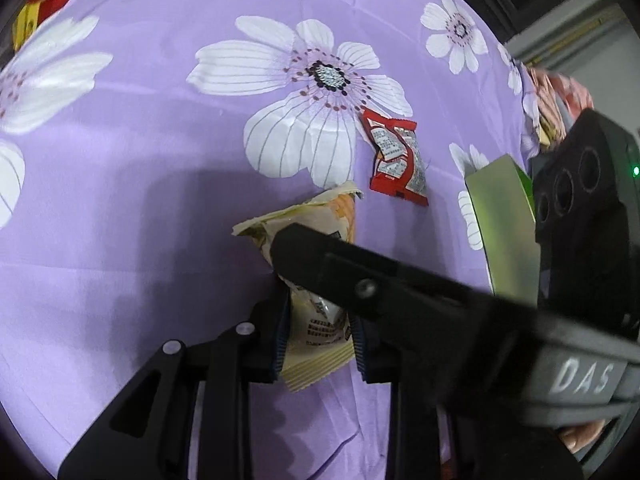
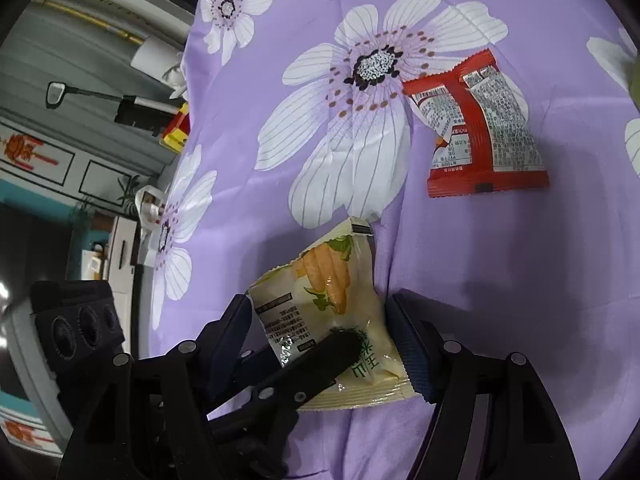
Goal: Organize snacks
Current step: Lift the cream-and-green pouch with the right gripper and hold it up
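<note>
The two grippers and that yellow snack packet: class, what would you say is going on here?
A person is sorting snacks on a purple flowered cloth. The left gripper has closed on the near end of the yellow corn-picture packet. The right gripper straddles the same packet, its jaws apart beside it. A red packet lies untouched farther back.

Right wrist view: we've got the right gripper (image 2: 320, 344) straddling the yellow packet (image 2: 320, 300) at lower centre, jaws apart. Right pad (image 2: 408, 344) sits against the packet's edge; the left one stands just clear. Left gripper's finger (image 2: 316, 360) comes in from lower left and lies across the packet's lower half. Red packet (image 2: 480, 124) lies flat at upper right, well apart. Both are on the purple floral cloth (image 2: 520, 260). Left gripper's body (image 2: 76, 328) shows at the left edge.
</note>
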Tool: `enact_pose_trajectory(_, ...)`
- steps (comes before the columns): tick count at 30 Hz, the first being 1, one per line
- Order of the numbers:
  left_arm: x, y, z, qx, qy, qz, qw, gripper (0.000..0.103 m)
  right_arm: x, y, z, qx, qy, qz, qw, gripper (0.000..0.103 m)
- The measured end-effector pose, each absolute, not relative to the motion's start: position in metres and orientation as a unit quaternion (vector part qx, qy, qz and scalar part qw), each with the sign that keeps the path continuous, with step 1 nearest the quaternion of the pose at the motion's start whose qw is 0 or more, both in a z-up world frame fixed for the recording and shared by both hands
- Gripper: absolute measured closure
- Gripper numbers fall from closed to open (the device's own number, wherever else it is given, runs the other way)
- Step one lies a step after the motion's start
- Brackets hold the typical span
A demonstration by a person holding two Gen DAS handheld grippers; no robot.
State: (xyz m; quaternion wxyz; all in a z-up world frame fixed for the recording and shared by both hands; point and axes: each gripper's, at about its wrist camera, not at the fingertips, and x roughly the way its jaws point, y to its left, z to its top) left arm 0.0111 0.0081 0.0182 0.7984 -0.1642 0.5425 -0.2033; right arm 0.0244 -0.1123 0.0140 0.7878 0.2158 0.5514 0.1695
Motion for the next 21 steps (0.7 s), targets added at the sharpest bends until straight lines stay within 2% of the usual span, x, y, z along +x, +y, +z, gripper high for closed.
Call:
enact_pose_trajectory(8,0.009,0.0,0.023,-0.141,0.527,-0.202,0.813,0.078,0.019,-0.115,0.017,0.216,0.538,0.169,0.797,0.042)
enact_pose_trajectory(21,-0.004,-0.003,0.058,-0.126,0.423,-0.208,0.873,0.08,-0.002,-0.117,0.056,0.214,0.447,0.194,0.847,0.042)
